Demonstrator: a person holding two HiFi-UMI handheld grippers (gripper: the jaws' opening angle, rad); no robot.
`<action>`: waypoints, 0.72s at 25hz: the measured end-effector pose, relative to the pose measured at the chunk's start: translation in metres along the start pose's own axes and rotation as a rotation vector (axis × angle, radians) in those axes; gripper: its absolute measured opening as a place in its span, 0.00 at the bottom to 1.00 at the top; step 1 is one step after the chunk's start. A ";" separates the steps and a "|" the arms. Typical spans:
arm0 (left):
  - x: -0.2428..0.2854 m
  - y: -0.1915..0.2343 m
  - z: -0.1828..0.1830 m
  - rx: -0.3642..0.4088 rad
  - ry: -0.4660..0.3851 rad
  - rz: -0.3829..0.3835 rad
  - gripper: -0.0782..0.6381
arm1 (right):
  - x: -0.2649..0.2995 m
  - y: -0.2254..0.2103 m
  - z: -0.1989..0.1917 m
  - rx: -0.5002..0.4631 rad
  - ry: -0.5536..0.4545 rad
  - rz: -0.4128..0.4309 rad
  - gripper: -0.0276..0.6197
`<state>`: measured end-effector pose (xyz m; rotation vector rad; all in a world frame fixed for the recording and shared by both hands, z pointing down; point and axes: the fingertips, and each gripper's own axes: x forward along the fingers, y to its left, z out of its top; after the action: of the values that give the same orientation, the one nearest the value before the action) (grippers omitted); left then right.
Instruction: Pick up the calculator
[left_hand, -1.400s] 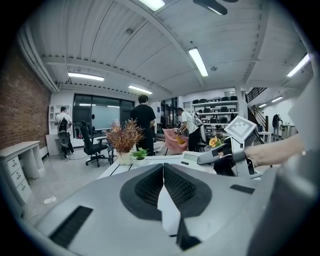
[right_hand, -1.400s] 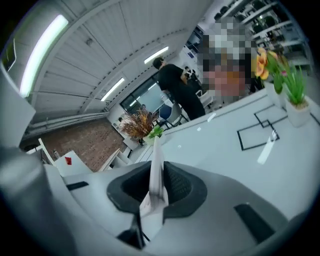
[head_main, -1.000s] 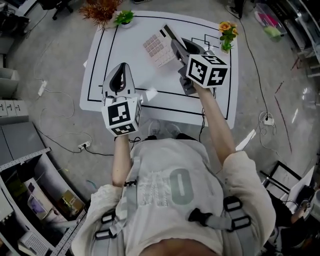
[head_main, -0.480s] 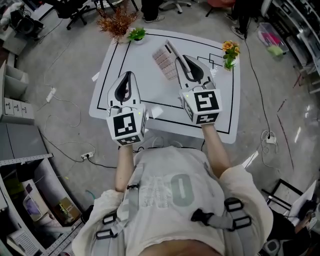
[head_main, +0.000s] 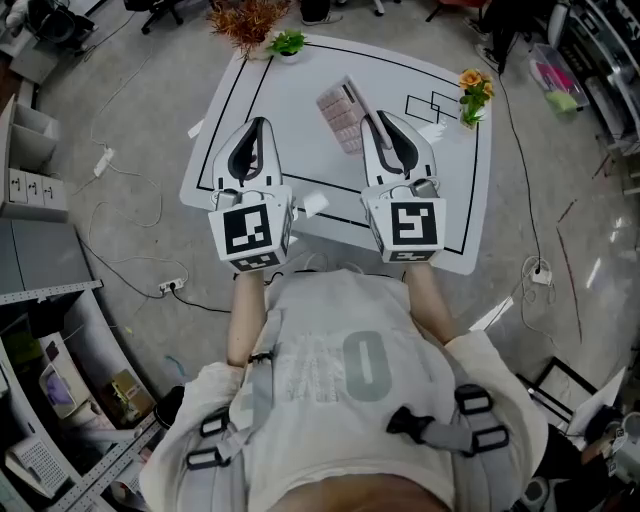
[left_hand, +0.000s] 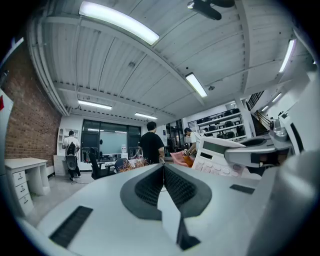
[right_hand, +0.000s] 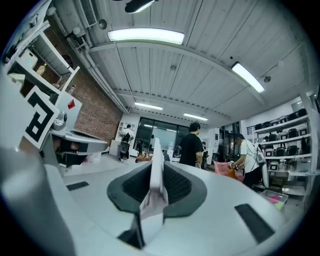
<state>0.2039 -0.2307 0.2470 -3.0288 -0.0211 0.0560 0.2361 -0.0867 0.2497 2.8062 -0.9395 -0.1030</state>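
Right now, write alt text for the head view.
Seen from above, the right gripper is shut on a calculator, holding it over a white table. The left gripper, shut and empty, hangs beside it; small plants stand at the table's far corners.

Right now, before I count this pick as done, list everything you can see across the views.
table: one, white with black lines, under both grippers
calculator: one, pale, turned on edge between the right gripper's jaws
dried plant: one, reddish brown, table's far left corner
green plant: one, beside the dried plant
flowers: one bunch, orange and yellow, table's far right
paper scrap: one, white, near table edge
people: several, background
left gripper: pale grey, shut, empty
right gripper: pale grey, shut on the calculator
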 end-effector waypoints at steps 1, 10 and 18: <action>0.000 -0.001 0.000 0.003 0.000 0.000 0.14 | -0.002 0.001 -0.001 -0.010 0.000 -0.004 0.15; -0.001 -0.005 -0.007 0.011 0.015 0.007 0.14 | -0.005 -0.007 -0.006 0.008 0.018 -0.007 0.15; -0.002 -0.001 -0.008 0.019 0.022 0.029 0.14 | -0.002 -0.005 -0.007 0.006 0.019 0.017 0.15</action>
<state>0.2020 -0.2302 0.2549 -3.0102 0.0243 0.0257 0.2384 -0.0808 0.2556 2.7991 -0.9604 -0.0706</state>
